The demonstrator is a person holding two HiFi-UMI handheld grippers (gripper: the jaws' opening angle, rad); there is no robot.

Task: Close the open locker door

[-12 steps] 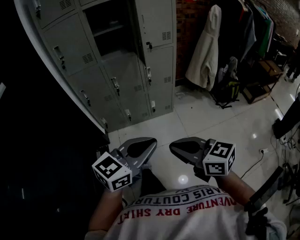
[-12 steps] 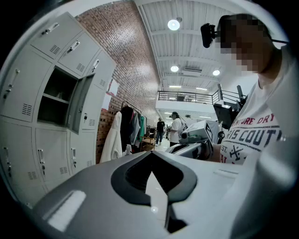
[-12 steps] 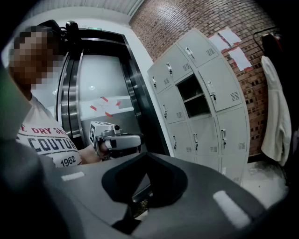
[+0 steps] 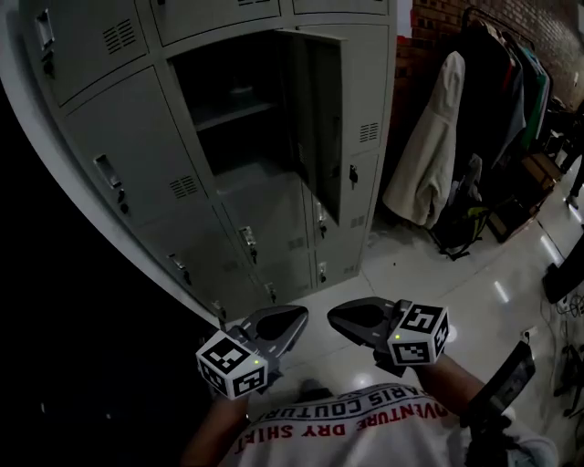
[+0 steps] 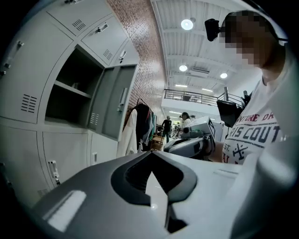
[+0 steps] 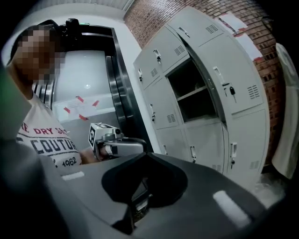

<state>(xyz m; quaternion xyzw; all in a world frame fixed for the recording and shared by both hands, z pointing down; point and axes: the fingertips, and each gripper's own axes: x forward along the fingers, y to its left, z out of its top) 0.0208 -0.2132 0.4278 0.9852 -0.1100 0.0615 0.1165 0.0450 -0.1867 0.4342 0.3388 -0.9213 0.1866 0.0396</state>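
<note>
Door (image 4: 321,128) of one upper locker stands swung out on its right-hand hinge, well apart from both grippers, with nothing touching it. The left gripper view shows its inner face (image 5: 114,107). The right gripper view shows its outer face (image 6: 238,79), with the handle on it.

Nearest, at the bottom of the head view, is a white shirt (image 4: 356,424) with red print. Just beyond it the left gripper (image 4: 294,319) and right gripper (image 4: 339,315) are held low, side by side, near each other but not touching. Each carries a marker cube, the left one (image 4: 233,363) and the right one (image 4: 418,335).

In its own view the left gripper (image 5: 150,152) has its jaws pressed together at the tips, and only the hollow shows behind them. The right gripper (image 6: 148,154) is the same, tips met and pinching nothing.

Below and past them lies a glossy pale floor (image 4: 429,274). The grey lockers (image 4: 137,137) rise from it, and the open compartment holds a shelf (image 4: 233,114).

To the right of the lockers a pale coat (image 4: 429,155) hangs beside darker clothes on a rack (image 4: 511,73), with a dark bag (image 4: 461,228) on the floor under them. A brick wall (image 4: 438,14) stands behind.
</note>
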